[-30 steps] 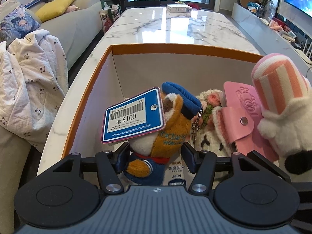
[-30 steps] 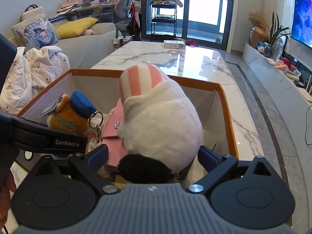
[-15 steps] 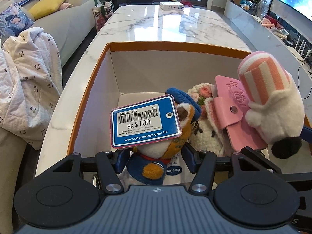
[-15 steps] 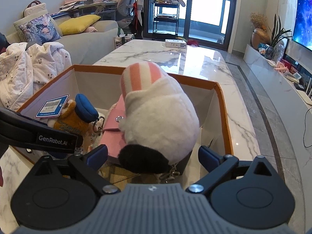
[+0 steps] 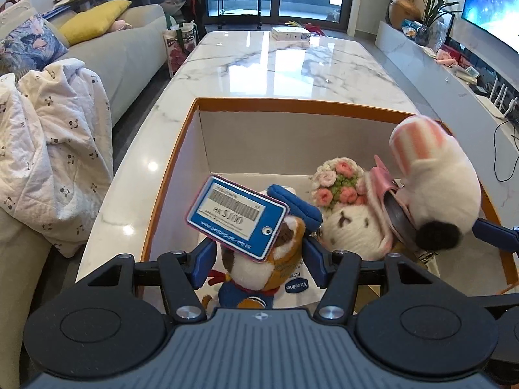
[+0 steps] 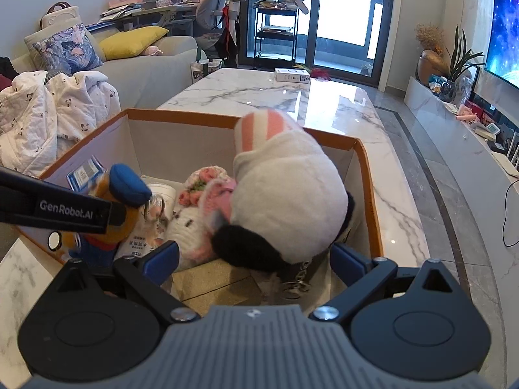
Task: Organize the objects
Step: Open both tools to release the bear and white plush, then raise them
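Note:
An orange-rimmed cardboard box (image 5: 292, 105) (image 6: 181, 120) stands on the marble table. My left gripper (image 5: 259, 265) is shut on a brown plush toy (image 5: 259, 265) with a blue cap and a blue price tag (image 5: 236, 217), held low over the box's near left corner. My right gripper (image 6: 254, 259) is open around a white plush (image 6: 285, 201) (image 5: 444, 188) with a pink-striped hat, which rests at the box's right side; the left pad stands apart from it. A crocheted doll (image 5: 350, 227) and a pink wallet (image 5: 379, 181) lie between the two toys.
A Vaseline packet (image 5: 296, 287) lies on the box floor. The marble table (image 5: 292, 58) stretches away, with a small white carton (image 5: 290, 34) at its far end. A sofa with a white blanket (image 5: 55, 149) runs along the left, a TV bench (image 5: 454, 71) along the right.
My left gripper has risen slightly with the brown toy, and its price tag has tipped back to lie slanted. The white plush has shifted right, and the pink wallet now stands on edge behind it.

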Tool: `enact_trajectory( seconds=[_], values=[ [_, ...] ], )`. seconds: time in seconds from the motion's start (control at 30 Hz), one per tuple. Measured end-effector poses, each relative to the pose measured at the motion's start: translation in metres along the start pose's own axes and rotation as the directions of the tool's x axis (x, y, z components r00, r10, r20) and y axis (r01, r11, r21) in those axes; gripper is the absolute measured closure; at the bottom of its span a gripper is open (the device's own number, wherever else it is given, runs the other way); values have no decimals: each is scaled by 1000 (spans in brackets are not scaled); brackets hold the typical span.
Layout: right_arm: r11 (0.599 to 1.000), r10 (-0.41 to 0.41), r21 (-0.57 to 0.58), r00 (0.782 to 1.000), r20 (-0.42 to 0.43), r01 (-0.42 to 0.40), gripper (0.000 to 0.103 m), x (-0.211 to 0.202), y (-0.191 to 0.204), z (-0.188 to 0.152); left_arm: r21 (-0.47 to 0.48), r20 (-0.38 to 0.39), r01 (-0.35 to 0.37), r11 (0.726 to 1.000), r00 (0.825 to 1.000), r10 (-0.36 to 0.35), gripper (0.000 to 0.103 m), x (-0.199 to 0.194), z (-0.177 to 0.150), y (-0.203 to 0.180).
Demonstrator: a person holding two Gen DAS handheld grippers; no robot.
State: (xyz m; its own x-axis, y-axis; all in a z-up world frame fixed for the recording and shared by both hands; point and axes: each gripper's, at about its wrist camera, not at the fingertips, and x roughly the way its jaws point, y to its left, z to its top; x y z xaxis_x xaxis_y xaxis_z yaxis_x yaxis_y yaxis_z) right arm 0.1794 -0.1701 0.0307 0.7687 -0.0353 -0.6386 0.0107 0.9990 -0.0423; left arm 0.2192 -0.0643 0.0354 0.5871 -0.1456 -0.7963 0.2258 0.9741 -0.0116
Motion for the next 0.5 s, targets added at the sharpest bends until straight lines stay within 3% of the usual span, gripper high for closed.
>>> enact_trajectory(
  seconds=[0.5],
  values=[
    [1000,-13,-3,999,33,13,4,-13,3,-4,21,33,-12,1000,999,11,35,-15,-9,-10]
  ],
)
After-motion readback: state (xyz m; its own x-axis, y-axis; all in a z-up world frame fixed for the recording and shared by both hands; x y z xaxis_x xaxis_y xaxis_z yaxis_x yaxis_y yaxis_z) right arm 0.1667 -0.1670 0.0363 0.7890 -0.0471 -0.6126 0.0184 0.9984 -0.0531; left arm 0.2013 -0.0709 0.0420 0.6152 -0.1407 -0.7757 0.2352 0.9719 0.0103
